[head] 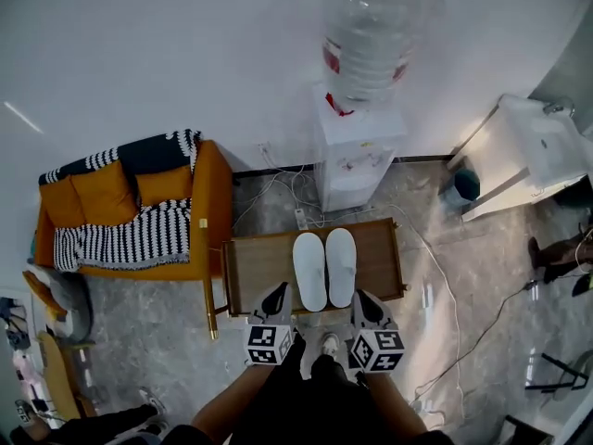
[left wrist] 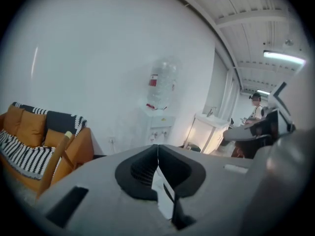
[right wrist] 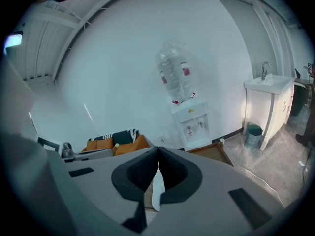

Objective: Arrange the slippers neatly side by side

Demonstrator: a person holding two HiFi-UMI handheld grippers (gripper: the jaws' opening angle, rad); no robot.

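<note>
On wooden tray, white slippers side by side

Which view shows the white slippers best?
The head view: both slippers lie side by side, whole, on the wooden table. The left and right gripper views each catch only a white sliver below their own jaws, probably a slipper.

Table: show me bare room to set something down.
Bare wood lies left of the slippers, toward the sofa, and right of them, to the table rim. Slippers fill the middle; the left hand-held gripper and right hand-held gripper crowd the near edge.
</note>
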